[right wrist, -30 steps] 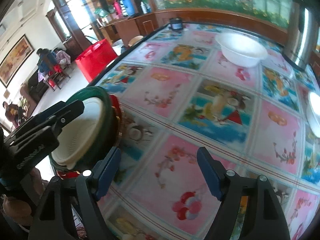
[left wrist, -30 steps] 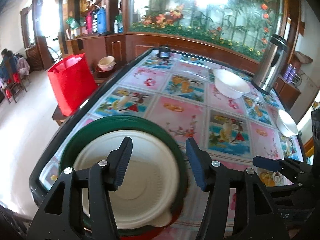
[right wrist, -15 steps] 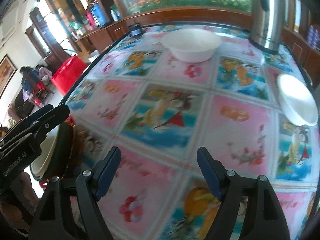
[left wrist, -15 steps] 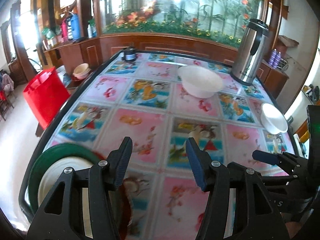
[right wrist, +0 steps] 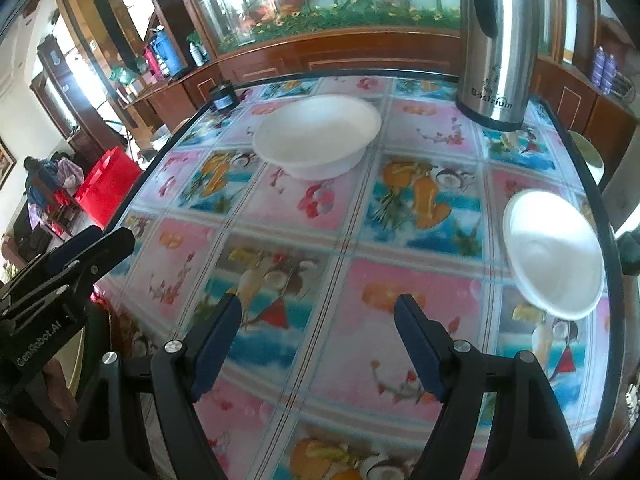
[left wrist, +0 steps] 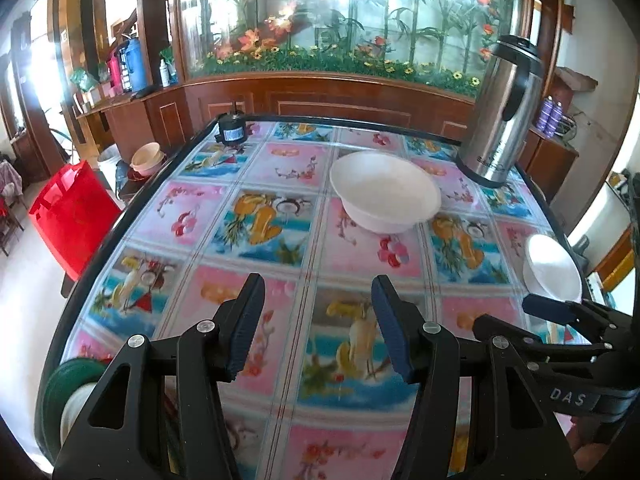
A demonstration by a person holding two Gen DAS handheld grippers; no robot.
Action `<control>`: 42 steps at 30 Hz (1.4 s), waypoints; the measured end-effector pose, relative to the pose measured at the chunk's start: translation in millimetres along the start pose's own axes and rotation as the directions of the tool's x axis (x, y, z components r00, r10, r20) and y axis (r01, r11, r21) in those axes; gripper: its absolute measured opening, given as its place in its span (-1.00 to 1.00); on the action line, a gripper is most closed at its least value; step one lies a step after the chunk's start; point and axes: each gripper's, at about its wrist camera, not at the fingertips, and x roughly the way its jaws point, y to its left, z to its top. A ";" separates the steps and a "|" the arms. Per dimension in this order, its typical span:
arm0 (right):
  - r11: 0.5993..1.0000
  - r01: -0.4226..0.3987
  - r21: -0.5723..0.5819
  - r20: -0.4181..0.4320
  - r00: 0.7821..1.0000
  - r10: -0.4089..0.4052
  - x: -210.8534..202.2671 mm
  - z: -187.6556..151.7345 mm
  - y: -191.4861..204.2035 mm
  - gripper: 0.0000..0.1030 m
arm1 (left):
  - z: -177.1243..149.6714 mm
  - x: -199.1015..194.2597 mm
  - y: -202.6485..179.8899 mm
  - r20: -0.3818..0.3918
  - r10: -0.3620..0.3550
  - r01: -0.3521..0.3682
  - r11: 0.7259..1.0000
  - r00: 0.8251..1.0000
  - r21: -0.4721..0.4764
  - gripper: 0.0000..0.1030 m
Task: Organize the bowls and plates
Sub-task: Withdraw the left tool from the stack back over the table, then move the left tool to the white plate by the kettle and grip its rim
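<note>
Both grippers swung away from the near-left stack and now aimed across the flowered, fruit-patterned plastic tablecloth [left wrist: 280,216] toward the far side of the table

Left gripper [left wrist: 318,322]: jaws spread about halfway, nothing between the blue pads, only tablecloth showing through the gap. Right gripper [right wrist: 318,344]: jaws spread wider, likewise empty

A second ago: cream round plate [left wrist: 74,412] nested in the dark green round plate [left wrist: 60,384], filling the lower half of the left wrist view directly under the jaws. Now: that stack pushed down to the bottom-left corner of the same view, mostly hidden behind the left finger, a sliver of red rim peeking out beside it. Reads as the stack being finished with for the moment

Meanwhile, grown larger and nearer the centre in both views: large white round bowl [right wrist: 316,136], upright on the cloth just beside the tall stainless steel thermos jug [right wrist: 496,40], and small white round bowl [right wrist: 554,256], upright near the right-hand table edge, well apart from the large one. Neither touched yet

Likely meaning: plates gathered, bowls next. Small bowl sits closest to the right gripper, large bowl roughly ahead of the left. Probable next step: reaching in over a rim, pinching the wall, then carrying one bowl into the other or back toward the stack. Caution near the jug while approaching the large bowl
</note>
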 end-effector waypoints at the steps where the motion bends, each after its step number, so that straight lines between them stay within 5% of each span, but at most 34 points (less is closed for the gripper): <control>1: 1.000 0.002 0.001 0.001 1.000 -0.002 2.3 4.7 -1.8 0.53 | 3.6 3.8 0.2 -0.002 -0.004 0.004 1.000 1.000 -0.006 0.09; 21: 0.993 -0.010 0.115 0.025 1.000 0.008 66.3 91.3 -48.2 0.53 | 76.8 123.1 -8.3 -0.131 -0.101 0.084 0.988 0.986 -0.130 0.08; 34: 0.993 -0.055 0.102 0.009 0.998 0.054 109.6 115.3 -55.0 0.53 | 87.5 166.6 -21.7 -0.173 -0.073 0.054 0.992 0.982 -0.112 0.08; 36: 0.993 -0.071 0.096 0.003 0.997 0.071 115.9 116.7 -55.1 0.41 | 87.6 173.3 -20.8 -0.184 -0.074 0.052 0.991 0.980 -0.121 0.08; 39: 0.992 -0.087 0.093 0.005 0.996 0.087 120.7 118.2 -55.4 -0.04 | 86.5 180.1 -18.3 -0.189 -0.071 0.046 0.990 0.979 -0.135 0.06; 42: 0.994 -0.087 0.071 0.001 0.996 0.087 120.3 116.1 -53.6 -0.40 | 84.5 186.6 -18.5 -0.224 -0.061 0.036 0.993 0.973 -0.116 -0.68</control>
